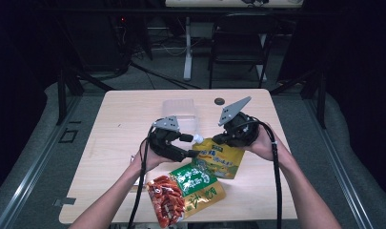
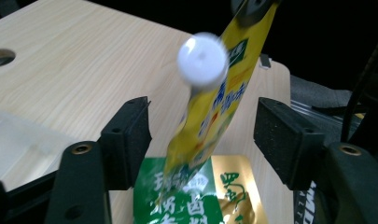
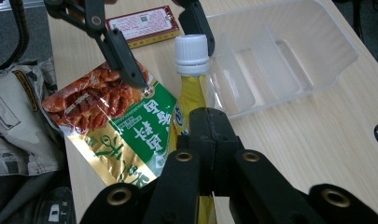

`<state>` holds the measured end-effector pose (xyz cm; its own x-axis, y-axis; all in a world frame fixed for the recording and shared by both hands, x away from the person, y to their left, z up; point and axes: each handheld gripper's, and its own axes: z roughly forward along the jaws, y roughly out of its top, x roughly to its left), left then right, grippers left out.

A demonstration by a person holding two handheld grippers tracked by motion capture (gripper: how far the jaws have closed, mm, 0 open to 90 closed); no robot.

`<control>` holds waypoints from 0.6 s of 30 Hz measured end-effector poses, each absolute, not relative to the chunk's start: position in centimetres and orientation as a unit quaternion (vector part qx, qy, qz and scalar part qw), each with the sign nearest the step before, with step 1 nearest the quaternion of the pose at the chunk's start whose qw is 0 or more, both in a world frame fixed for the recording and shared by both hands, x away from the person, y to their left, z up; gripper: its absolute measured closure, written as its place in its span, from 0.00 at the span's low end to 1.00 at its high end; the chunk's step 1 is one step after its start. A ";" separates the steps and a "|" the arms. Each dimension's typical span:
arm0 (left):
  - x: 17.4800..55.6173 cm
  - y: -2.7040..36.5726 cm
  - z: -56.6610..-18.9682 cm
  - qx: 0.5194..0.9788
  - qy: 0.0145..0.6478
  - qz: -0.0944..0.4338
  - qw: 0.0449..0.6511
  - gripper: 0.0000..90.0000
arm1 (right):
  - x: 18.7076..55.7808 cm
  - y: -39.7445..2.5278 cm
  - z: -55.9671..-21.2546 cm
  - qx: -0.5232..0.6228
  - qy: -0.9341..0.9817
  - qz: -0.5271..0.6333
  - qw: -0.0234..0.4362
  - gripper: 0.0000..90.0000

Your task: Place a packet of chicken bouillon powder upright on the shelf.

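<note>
- right gripper [image 3: 203, 135]: jaws clamped on the yellow spout pouch [image 3: 189, 100], holding it just above the desk [image 1: 119, 143], near the middle.
- left gripper [image 2: 203, 135]: jaws wide apart, one on each side of the pouch's white cap [image 2: 202, 60], not touching it.
- green-and-gold snack bag [image 1: 200, 186] lies flat under the pouch, toward the near edge.
- clear plastic tray [image 3: 280, 56] sits just beyond, toward the far edge.

Both bare forearms enter from below, angled inward over the tabletop. Left hand [image 1: 150, 157] grips the black left claw [image 1: 193, 145], jaws standing wide apart, aimed rightward. Right hand [image 1: 264, 143] holds the black right claw [image 1: 214, 140], jaws pressed together, aimed leftward, tips near the other's.
</note>
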<state>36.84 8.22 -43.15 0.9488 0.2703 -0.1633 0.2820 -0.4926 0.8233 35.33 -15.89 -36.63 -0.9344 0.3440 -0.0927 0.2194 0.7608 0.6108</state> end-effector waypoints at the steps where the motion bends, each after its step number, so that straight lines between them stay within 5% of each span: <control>1: 36.9 8.0 -43.0 0.864 0.155 -0.005 0.478 0.44 | 35.3 -15.6 -36.6 0.148 0.933 0.311 0.099 1.00; 18: 37.8 8.3 -43.9 0.834 0.176 -0.034 0.521 0.77 | 35.7 -14.4 -36.9 0.144 0.932 0.318 0.094 1.00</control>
<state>37.78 8.28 -43.88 0.9357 0.2581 -0.2406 0.3294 -0.3951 0.8575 35.67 -14.42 -36.91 -0.9405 0.3293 -0.0839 0.2093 0.7557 0.6206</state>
